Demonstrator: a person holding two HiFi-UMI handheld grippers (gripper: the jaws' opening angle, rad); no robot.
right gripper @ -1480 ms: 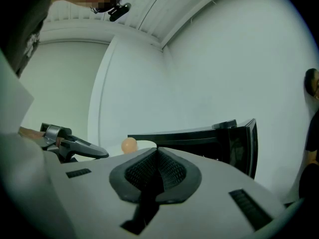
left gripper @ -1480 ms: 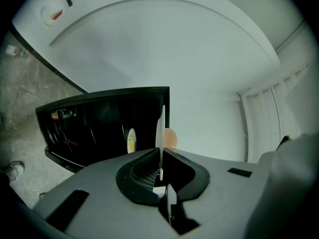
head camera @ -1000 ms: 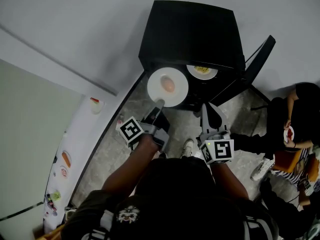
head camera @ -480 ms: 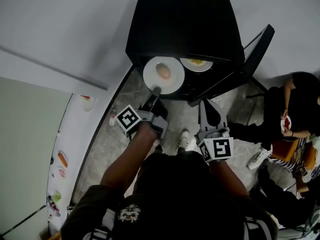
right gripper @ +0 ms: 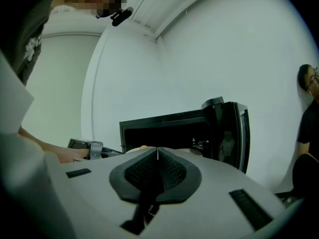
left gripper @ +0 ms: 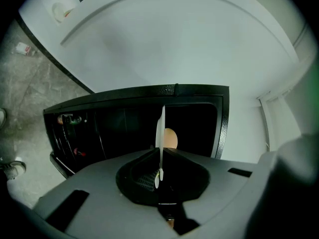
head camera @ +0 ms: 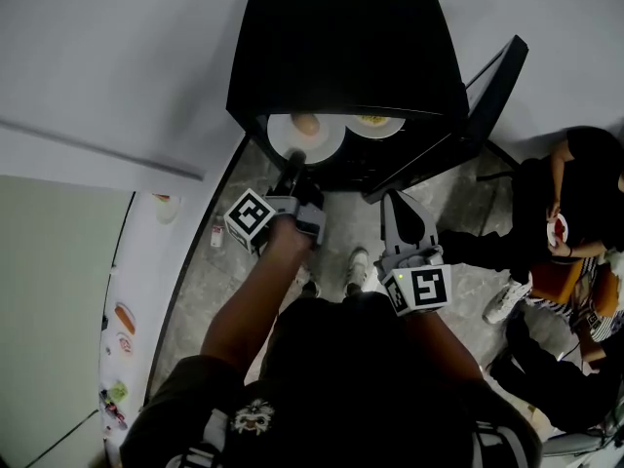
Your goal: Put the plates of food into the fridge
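The big boxy fridge (head camera: 341, 47) is shiny black outside and dark inside. The round white plate (head camera: 327, 140) has a pale orange-brown lump of food (head camera: 305, 123) on it. The second white plate (head camera: 387, 130) has yellow food. The left gripper (head camera: 292, 162) is grey, and its cube (head camera: 249, 220) has black and white square marks. The right gripper (head camera: 393, 201) is grey too, with the same black and white squares on its own cube (head camera: 421, 289). Its fingers (right gripper: 142, 173) are black with a tiny mesh pattern. The stone floor (head camera: 210, 291) is grey with light speckles. The wall (head camera: 117, 47) is plain white. The person's top (head camera: 322, 378) is black with a small white picture
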